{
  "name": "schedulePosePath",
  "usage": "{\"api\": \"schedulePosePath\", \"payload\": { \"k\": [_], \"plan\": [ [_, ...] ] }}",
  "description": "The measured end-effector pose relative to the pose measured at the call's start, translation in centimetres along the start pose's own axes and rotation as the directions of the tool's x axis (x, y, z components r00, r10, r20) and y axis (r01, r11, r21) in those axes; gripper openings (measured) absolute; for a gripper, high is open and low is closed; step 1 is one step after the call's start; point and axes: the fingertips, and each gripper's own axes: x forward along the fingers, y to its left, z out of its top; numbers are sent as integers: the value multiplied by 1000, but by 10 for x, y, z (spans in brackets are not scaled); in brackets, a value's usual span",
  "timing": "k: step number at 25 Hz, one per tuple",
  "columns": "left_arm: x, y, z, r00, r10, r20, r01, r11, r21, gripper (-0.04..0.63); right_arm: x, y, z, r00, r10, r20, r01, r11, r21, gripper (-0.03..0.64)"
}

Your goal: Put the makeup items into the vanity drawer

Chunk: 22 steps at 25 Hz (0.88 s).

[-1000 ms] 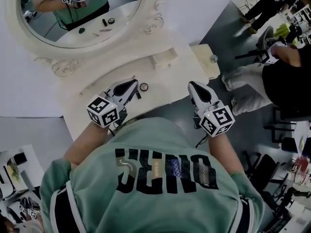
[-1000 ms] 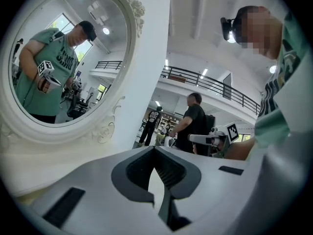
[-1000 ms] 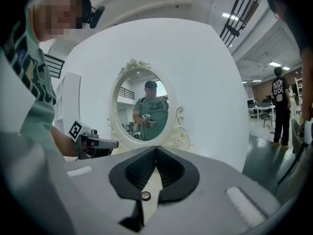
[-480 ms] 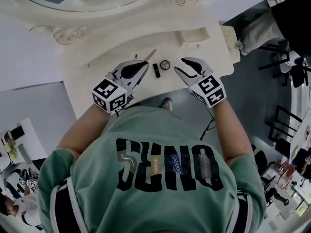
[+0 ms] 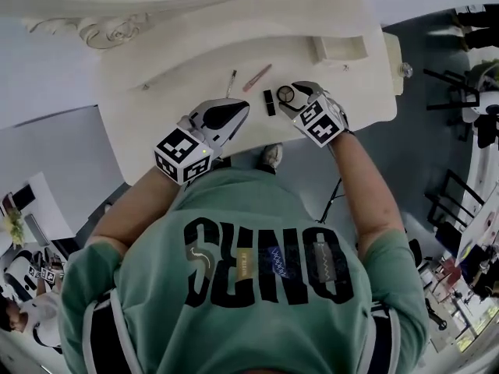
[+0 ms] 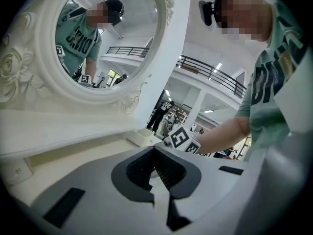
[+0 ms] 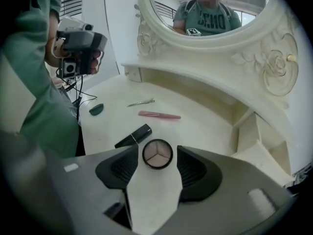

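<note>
A round eyeshadow compact (image 7: 157, 153) lies on the cream vanity top (image 5: 156, 92) between the pads of my right gripper (image 7: 156, 151), whose jaws are opening and do not touch it. In the head view the right gripper (image 5: 290, 93) is over the compact (image 5: 286, 94). Just left of it lies a black lipstick (image 5: 270, 102) (image 7: 133, 135). Farther back are a pink stick (image 5: 257, 77) (image 7: 159, 115) and a silver clip (image 5: 231, 82) (image 7: 141, 102). My left gripper (image 5: 243, 106) (image 6: 155, 153) hovers shut and empty near the front edge.
A small box-like compartment (image 5: 341, 49) (image 7: 254, 131) sits at the back right of the vanity top, with a knob (image 5: 405, 69) at the right end. A green item (image 7: 96, 109) lies near the left edge. The oval mirror frame (image 7: 274, 58) rises behind.
My right gripper has moved from beyond the table's front edge onto the top, around the compact, and its jaws have opened. The left gripper has stayed at the front edge.
</note>
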Motion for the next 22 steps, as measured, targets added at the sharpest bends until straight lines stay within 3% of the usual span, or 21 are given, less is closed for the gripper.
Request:
{"api": "schedulePosePath", "payload": {
  "k": [4, 9, 14, 18, 22],
  "plan": [
    [-1, 0, -4, 1000, -6, -3, 6, 1000, -13, 4, 19, 2, -12, 999, 8, -49, -9, 1000, -27, 246],
    [1, 0, -6, 1000, -9, -14, 9, 1000, -12, 3, 19, 3, -13, 999, 25, -23, -25, 1000, -17, 222],
    [1, -11, 9, 1000, -18, -10, 18, 1000, 4, 3, -28, 3, 7, 994, -30, 101, 21, 996, 85, 222],
    [4, -28, 42, 999, -36, 17, 35, 998, 44, 5, -117, -3, 34, 954, -138, 265, 97, 982, 160, 222],
    [14, -58, 87, 994, -84, 63, 77, 991, 110, 5, -219, -11, 49, 885, -263, 383, 192, 958, 215, 222]
  ]
}}
